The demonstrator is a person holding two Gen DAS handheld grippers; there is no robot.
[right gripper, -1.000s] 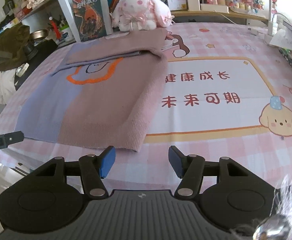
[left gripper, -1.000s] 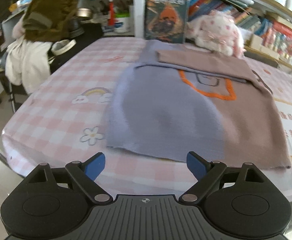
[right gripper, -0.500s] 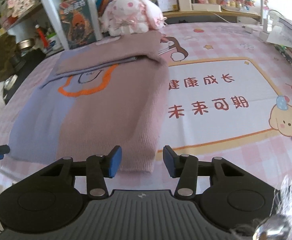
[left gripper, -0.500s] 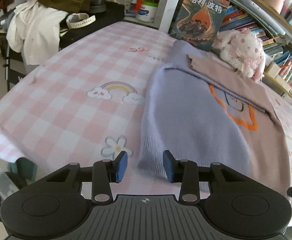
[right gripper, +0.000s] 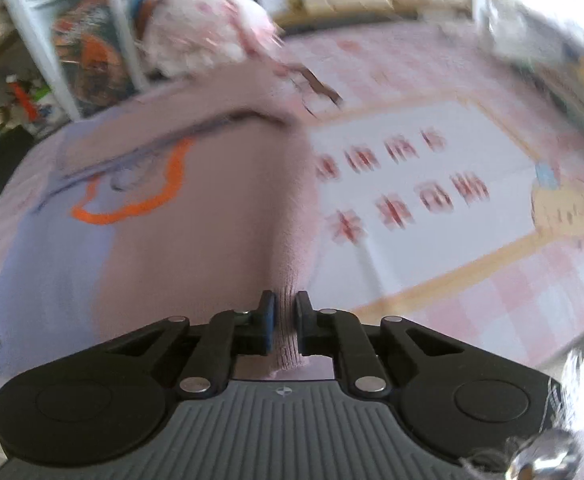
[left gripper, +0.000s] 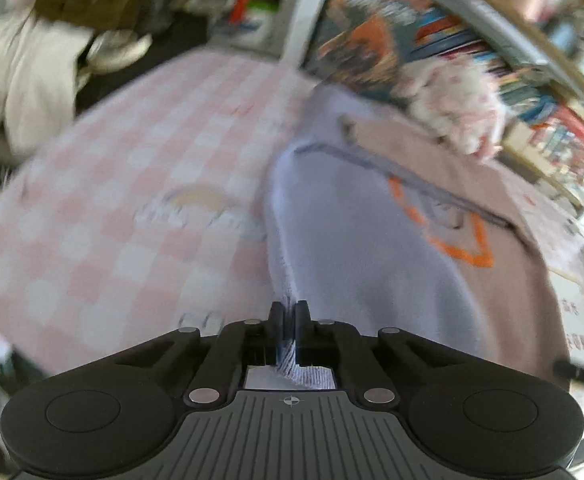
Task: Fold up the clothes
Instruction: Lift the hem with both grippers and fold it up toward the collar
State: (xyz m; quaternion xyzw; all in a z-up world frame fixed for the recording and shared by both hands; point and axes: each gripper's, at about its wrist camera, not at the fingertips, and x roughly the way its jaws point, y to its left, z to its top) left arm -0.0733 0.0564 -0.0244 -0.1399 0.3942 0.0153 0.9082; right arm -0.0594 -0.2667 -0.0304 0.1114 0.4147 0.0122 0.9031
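I have both bottom corners of the sweater (left gripper: 371,248) pinched now, one in each gripper, because that hem is the edge I judge has to travel up to the shoulders for the next fold. The left gripper (left gripper: 290,322) has its fingers (left gripper: 276,320) closed down to almost nothing on the ribbed lavender corner, and a tuft of that ribbing pokes back between them toward the camera. The right gripper (right gripper: 283,312) is clamped on the dusty-pink corner of the same hem, with a thicker wad of knit keeping its fingers (right gripper: 267,314) a little further apart.

The sweater lies flat on the tabletop (left gripper: 104,216), which wears a pink checked cloth. It is lavender on one half and pink on the other, with an orange outline design across the chest. Its sleeves look already folded in across the upper body, which is why the garment reads as a tidy rectangle and why the hem is the sensible place to hold. A plush toy (right gripper: 208,24) sits just beyond the collar end against the bookshelf (left gripper: 531,92), so I would keep the fold short of it.

Holding both corners evenly should let the hem rise straight without skewing. Both views are smeared, so fine detail at the far edge is uncertain.
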